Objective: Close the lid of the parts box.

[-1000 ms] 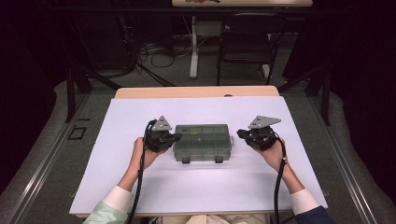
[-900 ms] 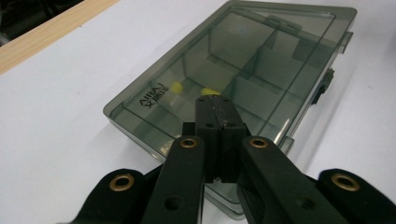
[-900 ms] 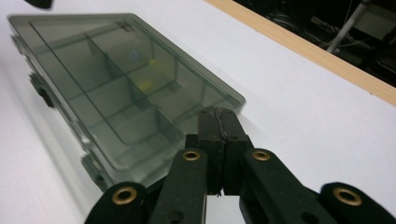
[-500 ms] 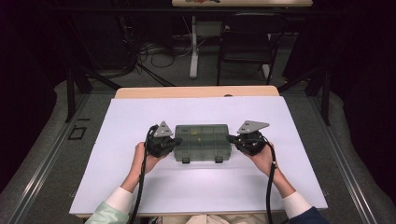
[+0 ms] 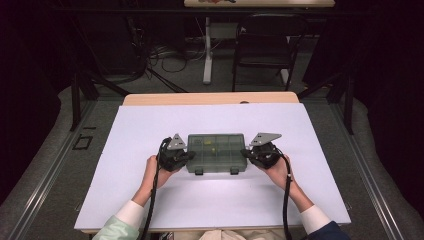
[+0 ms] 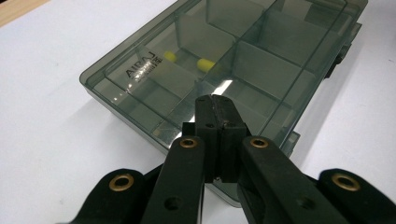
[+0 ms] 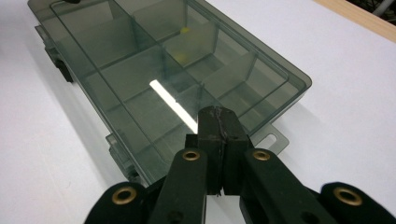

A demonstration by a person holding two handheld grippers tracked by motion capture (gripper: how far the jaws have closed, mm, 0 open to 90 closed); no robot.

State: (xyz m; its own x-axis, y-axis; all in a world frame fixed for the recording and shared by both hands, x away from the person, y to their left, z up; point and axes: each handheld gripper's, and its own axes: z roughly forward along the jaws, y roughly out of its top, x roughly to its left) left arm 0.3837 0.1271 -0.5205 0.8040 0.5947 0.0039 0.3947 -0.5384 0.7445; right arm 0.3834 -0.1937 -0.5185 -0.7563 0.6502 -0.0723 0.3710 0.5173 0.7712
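the smoky compartment box (image 5: 216, 152) lies flat, lid shut, on the white bench (image 5: 150, 200), its long axis running from one set of fingers to the other. two yellow bits (image 6: 205, 63) sit inside. left gripper (image 5: 186, 156) and right gripper (image 5: 247, 153), fingers pressed together and holding nothing, now meet its short ends; a second ago the right one stood well apart.

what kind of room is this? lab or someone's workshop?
Most likely a lab or recording studio, not a workshop. A white sheet covers the table, dark curtains close off the sides, loose cables lie on the floor behind, and on the table sits one plastic organizer box.
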